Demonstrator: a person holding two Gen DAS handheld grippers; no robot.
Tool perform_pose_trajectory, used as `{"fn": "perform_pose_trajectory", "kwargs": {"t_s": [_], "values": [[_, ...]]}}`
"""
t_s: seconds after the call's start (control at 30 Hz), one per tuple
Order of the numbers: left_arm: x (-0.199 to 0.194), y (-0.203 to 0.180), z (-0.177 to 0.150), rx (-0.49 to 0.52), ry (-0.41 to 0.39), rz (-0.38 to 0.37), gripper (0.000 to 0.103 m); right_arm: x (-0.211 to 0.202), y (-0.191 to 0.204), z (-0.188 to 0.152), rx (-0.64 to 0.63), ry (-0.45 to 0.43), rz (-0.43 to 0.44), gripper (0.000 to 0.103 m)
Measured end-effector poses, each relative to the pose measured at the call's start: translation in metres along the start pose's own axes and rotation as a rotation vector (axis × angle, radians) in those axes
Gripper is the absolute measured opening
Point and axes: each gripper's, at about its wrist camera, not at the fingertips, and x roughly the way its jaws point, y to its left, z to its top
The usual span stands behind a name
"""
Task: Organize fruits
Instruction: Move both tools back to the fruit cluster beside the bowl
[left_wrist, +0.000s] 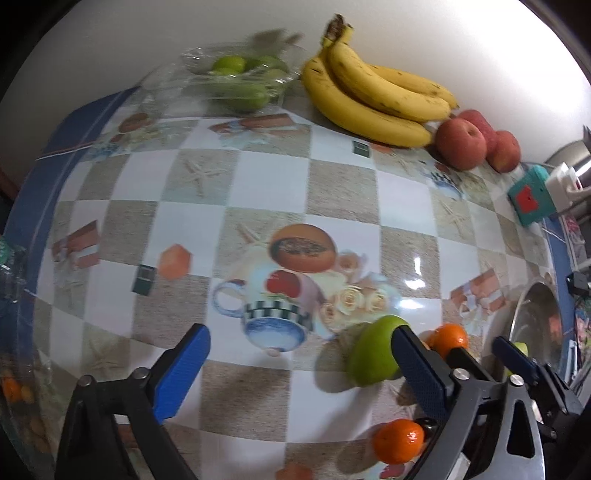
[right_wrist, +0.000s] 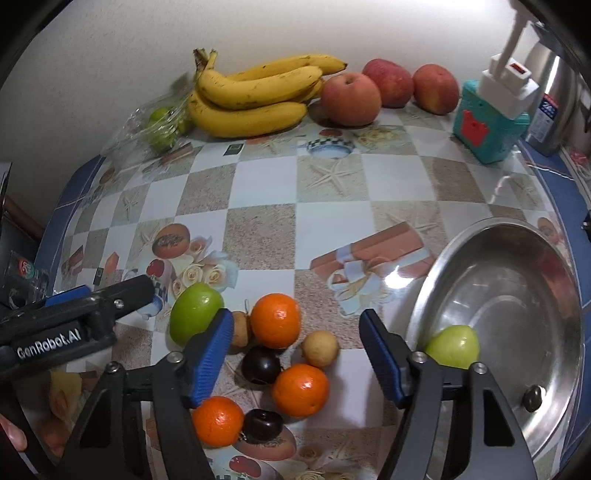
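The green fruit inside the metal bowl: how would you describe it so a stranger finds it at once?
Find the steel bowl at the table's right edge. The green fruit lies alone on its near inner wall. A second green fruit lies on the tablecloth, beside the oranges.
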Motion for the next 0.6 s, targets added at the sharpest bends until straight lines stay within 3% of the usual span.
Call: {"fn": "perform_pose_trajectory", "kwargs": {"t_s": [0.4,0.6], "values": [[0.017,-0.018,-0.001,0.013,0.05,-0.091,0.082,0.017,0.009,0.001,-0.024,0.032,0.024,0.041],[0.021,-0.023,0.0,0.015,0.058,-0.11,0.075,0.019,0.011,0.001,-0.036,0.035,0.034,0.034]]}}
